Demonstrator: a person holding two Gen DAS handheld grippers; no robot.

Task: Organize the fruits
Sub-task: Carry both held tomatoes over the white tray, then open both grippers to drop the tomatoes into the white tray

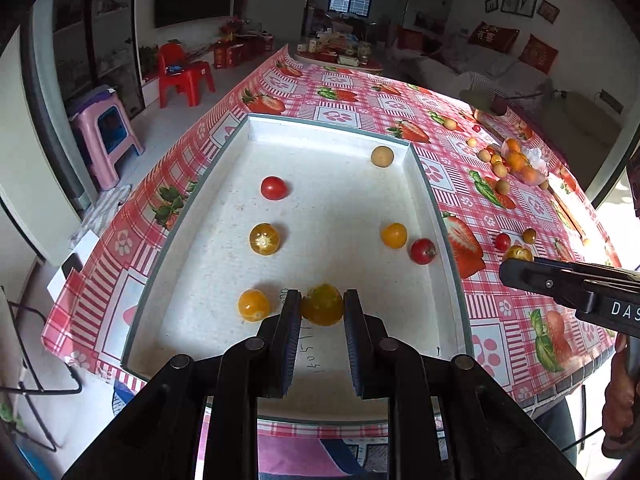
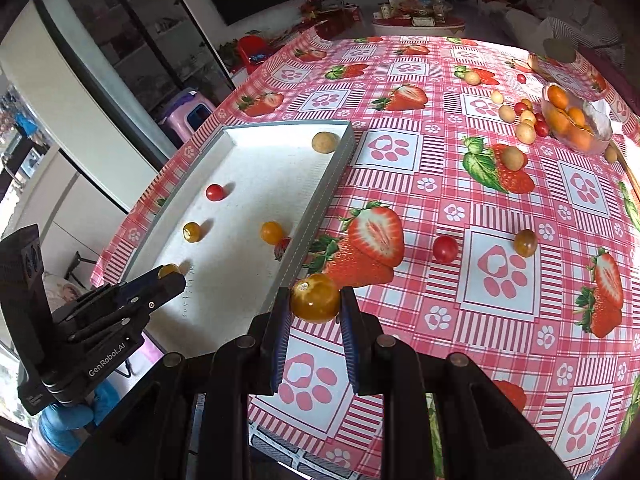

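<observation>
Spread over the whole table, a pink checked tablecloth (image 2: 440,184) printed with strawberries and paw marks; set on its left part, a shallow white tray (image 1: 424,184) with grey outer walls, long side running away from the cameras.

Near the far right edge, a clear bowl (image 2: 600,128) of orange fruits, ringed by loose tan, yellow and red fruits on the cloth.

Low over the tray's near end, the left gripper (image 1: 322,308), clenched on a yellow-green tomato (image 1: 322,305), both pads against its sides; whether the fruit touches the tray floor cannot be told.

Just right of the tray's near corner, above the cloth, the right gripper (image 2: 315,302), grasping an amber tomato (image 2: 315,298) between its blue-ribbed pads.

Scattered inside the tray: a tan round fruit (image 1: 382,156) in the far right corner; a red tomato (image 1: 274,188) at the left middle; a yellow tomato (image 1: 264,239) nearer on the left; an orange tomato (image 1: 394,235) just beside a second red tomato (image 1: 423,251) at the right wall; an orange-yellow tomato (image 1: 253,305) close to the left gripper.

Loose on the cloth, right of the tray: a red cherry tomato (image 2: 445,249); well apart from it, a brownish tomato (image 2: 525,243).
</observation>
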